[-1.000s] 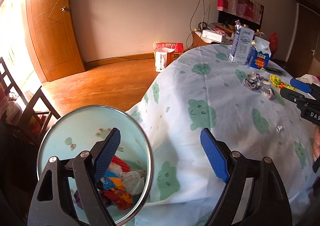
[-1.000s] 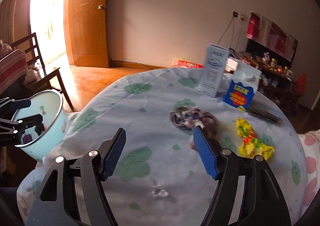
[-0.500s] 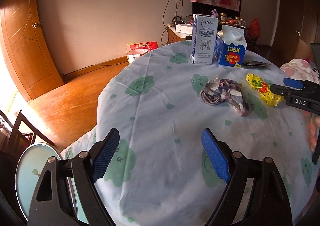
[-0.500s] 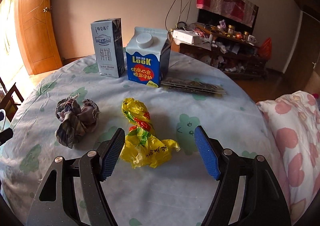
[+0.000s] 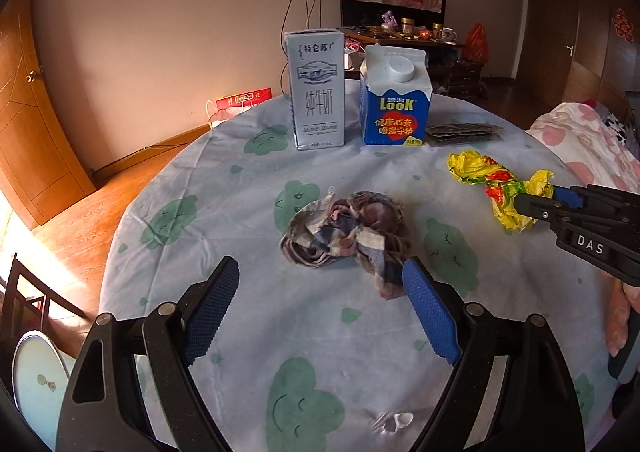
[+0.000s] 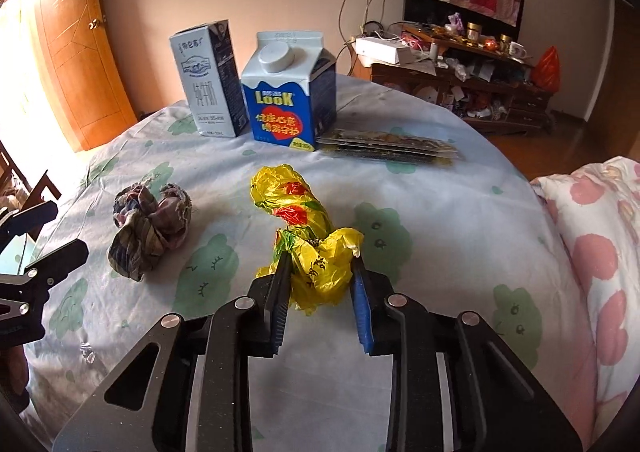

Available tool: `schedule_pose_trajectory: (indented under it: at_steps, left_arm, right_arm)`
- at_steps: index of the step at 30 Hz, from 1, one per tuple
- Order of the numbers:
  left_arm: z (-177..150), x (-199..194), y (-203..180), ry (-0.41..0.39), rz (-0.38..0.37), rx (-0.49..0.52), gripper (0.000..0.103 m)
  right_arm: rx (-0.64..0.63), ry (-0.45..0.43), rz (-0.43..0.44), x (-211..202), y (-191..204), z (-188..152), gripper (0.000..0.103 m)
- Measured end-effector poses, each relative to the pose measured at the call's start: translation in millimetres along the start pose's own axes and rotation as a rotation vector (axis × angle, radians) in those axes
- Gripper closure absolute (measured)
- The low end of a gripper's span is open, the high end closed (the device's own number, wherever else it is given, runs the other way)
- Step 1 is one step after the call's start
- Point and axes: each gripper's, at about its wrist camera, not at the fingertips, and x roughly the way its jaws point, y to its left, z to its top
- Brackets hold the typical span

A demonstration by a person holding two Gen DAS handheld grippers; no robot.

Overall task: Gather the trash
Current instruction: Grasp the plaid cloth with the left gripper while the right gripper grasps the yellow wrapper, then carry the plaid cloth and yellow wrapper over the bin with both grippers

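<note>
The right gripper (image 6: 320,264) is closing its jaws on the near end of a crumpled yellow plastic bag (image 6: 308,236), and both pads already press the film. The left gripper (image 5: 320,292) hangs spread wide over bare tablecloth, its right pad just beside a balled plaid rag (image 5: 348,232) but gripping nothing.

The round table (image 5: 248,332) drops away on the left to a wooden floor, where the rim of a pale blue bin (image 5: 36,376) shows beside a dark chair. On the right a pink-flowered quilt (image 6: 592,252) crowds the table's edge. The middle of the cloth lies open between the two pieces of trash.

One yellow bag, printed red and green, lies twisted lengthwise. The one rag is grey, blue and mauve, with frayed threads. Beyond them two cartons stand side by side: a tall grey milk carton (image 5: 316,92) and a blue Look carton (image 5: 396,100) with a white cap. A small stack of flat dark packets (image 6: 384,144) lies beside the blue one.
</note>
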Motion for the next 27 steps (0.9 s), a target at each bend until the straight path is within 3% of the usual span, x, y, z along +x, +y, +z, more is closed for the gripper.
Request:
schedule_pose_trajectory:
  at_steps: [5, 7, 10, 12, 15, 27]
  left_arm:
    - [8, 22, -21, 0.032, -0.012, 0.022, 0.022]
    - [9, 29, -24, 0.048, -0.016, 0.021, 0.029]
    - [8, 37, -27, 0.078, -0.034, 0.028, 0.048]
    - [8, 40, -28, 0.094, -0.061, 0.027, 0.073]
    - [8, 40, -25, 0.097, -0.068, 0.033, 0.086]
    - [-11, -4, 26, 0.039, -0.022, 0.011, 0.087]
  right_arm:
    - [0.028, -0.003, -0.025, -8, -15, -7, 0.074]
    - [0.023, -0.004, -0.035, -11, -17, -10, 0.074]
    - [0.019, -0.013, -0.036, -12, -17, -11, 0.074]
    - [0.009, -0.022, -0.04, -13, -14, -13, 0.074]
    - [-0.004, -0.033, -0.035, -15, -7, -13, 0.074]
    - [-0.051, -0.072, 0.034, -21, 48, -8, 0.074]
